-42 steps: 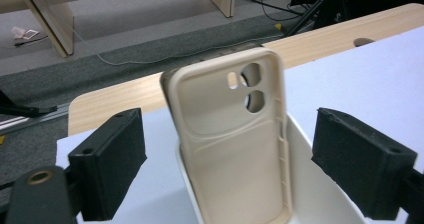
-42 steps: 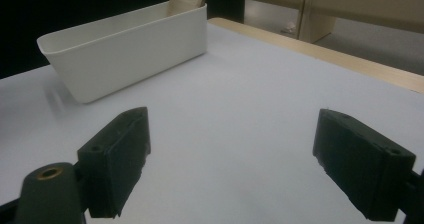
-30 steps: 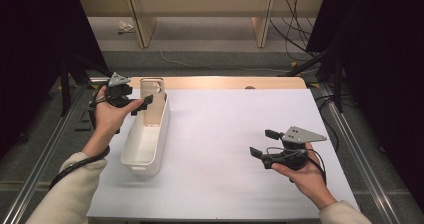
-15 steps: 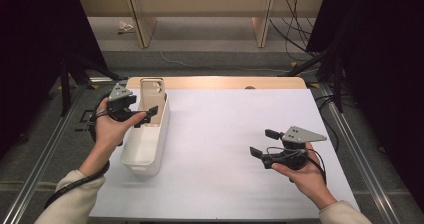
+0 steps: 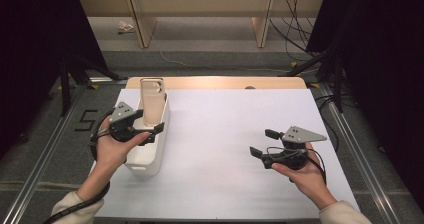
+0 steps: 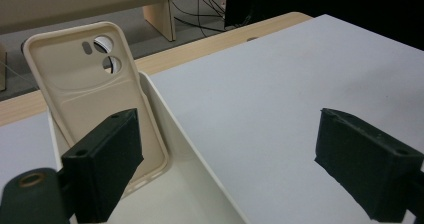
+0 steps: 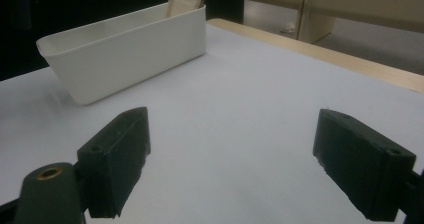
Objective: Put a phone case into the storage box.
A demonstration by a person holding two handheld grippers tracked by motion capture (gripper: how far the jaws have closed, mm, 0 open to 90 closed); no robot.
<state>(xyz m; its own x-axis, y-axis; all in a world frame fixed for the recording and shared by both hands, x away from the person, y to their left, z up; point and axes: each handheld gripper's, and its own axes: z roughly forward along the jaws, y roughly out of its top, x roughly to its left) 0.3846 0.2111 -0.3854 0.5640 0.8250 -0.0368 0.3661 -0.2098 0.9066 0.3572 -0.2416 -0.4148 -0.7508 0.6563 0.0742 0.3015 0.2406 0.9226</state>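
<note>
A white-topped table (image 5: 235,149) with a wooden far edge carries everything. At its left side stands a long white plastic bin (image 5: 152,144), running near to far. A beige phone case (image 5: 151,100) stands upright at the bin's far end, leaning against the end wall, camera cut-outs at the top; in the left gripper view the phone case (image 6: 95,89) rests with its foot inside the bin (image 6: 195,159). The left gripper (image 5: 150,133) hovers over the bin's near half, jaws spread wide with nothing between them, one jaw above the bin's inside and the other beyond its right wall. The right gripper (image 5: 264,143) hangs well apart at the table's right, jaws likewise spread and empty, pointing left toward the bin (image 7: 125,51).
</note>
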